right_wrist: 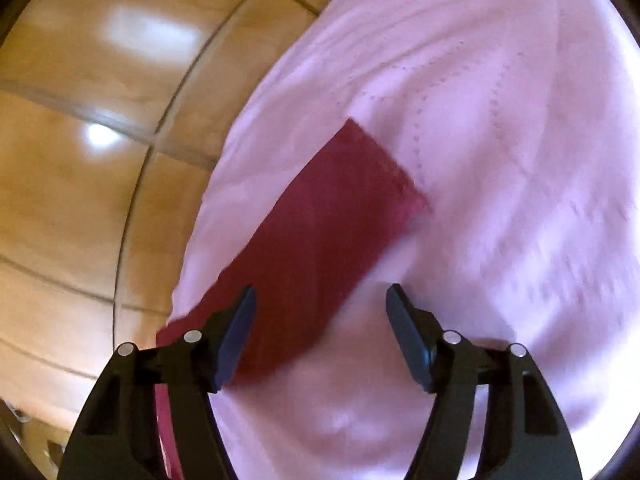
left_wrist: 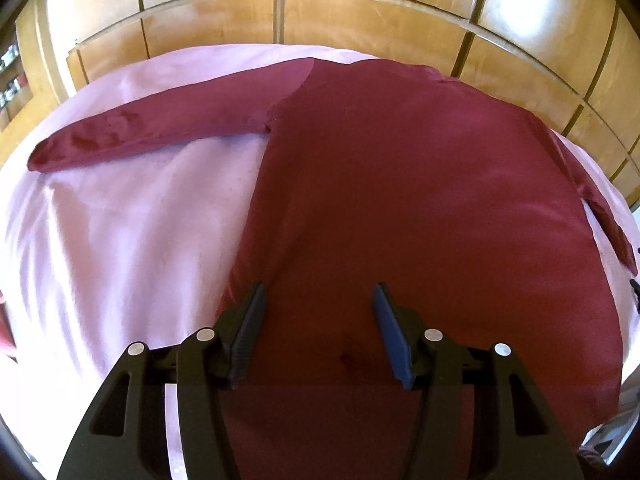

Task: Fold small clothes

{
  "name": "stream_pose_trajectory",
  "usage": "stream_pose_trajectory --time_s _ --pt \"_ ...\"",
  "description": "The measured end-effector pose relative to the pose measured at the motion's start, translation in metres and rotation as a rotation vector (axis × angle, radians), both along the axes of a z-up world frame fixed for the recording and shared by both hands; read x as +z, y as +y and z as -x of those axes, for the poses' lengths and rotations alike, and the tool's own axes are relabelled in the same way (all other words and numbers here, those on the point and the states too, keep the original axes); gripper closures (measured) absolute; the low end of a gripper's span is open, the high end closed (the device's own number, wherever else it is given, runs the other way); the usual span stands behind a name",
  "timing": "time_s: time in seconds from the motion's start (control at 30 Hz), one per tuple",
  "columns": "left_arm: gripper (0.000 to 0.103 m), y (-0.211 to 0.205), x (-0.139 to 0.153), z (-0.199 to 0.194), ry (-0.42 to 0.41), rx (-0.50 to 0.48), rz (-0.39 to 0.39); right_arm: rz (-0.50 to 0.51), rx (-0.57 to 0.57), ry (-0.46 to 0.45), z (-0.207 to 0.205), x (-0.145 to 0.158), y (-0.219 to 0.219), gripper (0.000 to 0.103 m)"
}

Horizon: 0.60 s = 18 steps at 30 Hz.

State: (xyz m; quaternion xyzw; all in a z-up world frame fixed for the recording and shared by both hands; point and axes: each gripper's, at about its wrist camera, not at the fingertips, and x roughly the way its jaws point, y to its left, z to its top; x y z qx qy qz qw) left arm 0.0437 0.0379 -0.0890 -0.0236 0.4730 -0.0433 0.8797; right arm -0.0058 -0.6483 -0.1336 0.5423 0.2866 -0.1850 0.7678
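Observation:
A dark red long-sleeved top (left_wrist: 400,200) lies flat on a pale pink sheet (left_wrist: 120,220). Its left sleeve (left_wrist: 160,128) stretches out to the left. The other sleeve runs down the right edge of the body. My left gripper (left_wrist: 320,292) is open and empty above the lower part of the top's body. In the right wrist view the right sleeve (right_wrist: 320,240) lies straight on the sheet (right_wrist: 500,160), cuff pointing away. My right gripper (right_wrist: 320,294) is open and empty over the sleeve's near part. The view is blurred.
A wooden panelled wall or cupboard (left_wrist: 360,12) rises behind the bed. The same wood panels (right_wrist: 80,160) fill the left of the right wrist view, beyond the sheet's edge. A shelf with small items (left_wrist: 10,80) sits at the far left.

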Motion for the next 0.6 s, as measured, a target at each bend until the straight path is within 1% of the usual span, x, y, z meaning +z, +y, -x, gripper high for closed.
stream_pose_trajectory --time_s 0.03,0.07,0.1,0.13,0.17,0.2,0.23,0.3,0.33,0.4,0.47,0.53,0.6 --pt "0.048 0.000 0.001 0.001 -0.001 0.002 0.000 0.010 0.005 0.006 -0.011 0.000 -0.002 0.038" --pt "0.048 0.000 0.003 0.002 -0.002 0.006 -0.001 0.019 0.013 0.022 -0.024 0.000 -0.002 0.043" --pt "0.048 -0.001 0.003 0.003 -0.002 0.007 -0.002 0.028 0.024 0.040 -0.033 0.002 -0.002 0.063" --pt "0.048 -0.002 0.004 0.003 -0.001 0.008 -0.005 0.057 0.046 0.076 -0.039 0.006 -0.008 0.079" --pt "0.048 -0.003 0.005 0.004 0.000 0.008 -0.011 0.131 0.056 0.138 -0.053 0.013 -0.010 0.096" --pt "0.048 -0.005 0.005 0.005 0.000 0.006 -0.015 0.189 0.040 0.161 -0.048 0.025 -0.029 0.097" --pt "0.048 -0.006 0.006 0.006 -0.001 0.003 -0.020 0.224 0.024 0.167 -0.042 0.035 -0.039 0.097" --pt "0.048 -0.008 0.007 0.006 0.001 0.000 -0.028 0.284 0.005 0.191 -0.050 0.045 -0.052 0.097" --pt "0.048 -0.008 0.006 0.005 0.003 -0.001 -0.029 0.326 0.000 0.224 -0.059 0.052 -0.060 0.097" --pt "0.048 -0.009 0.006 0.004 0.007 -0.005 -0.034 0.358 0.029 0.233 -0.068 0.061 -0.068 0.097" --pt "0.048 -0.012 0.005 0.003 0.008 -0.010 -0.037 0.415 0.062 0.266 -0.082 0.068 -0.062 0.097" --pt "0.048 -0.013 0.007 0.003 0.004 -0.019 -0.033 0.439 0.079 0.258 -0.082 0.080 -0.062 0.097" --pt "0.048 -0.015 0.010 0.003 -0.008 -0.037 -0.031 0.453 0.100 0.201 -0.088 0.093 -0.051 0.097"
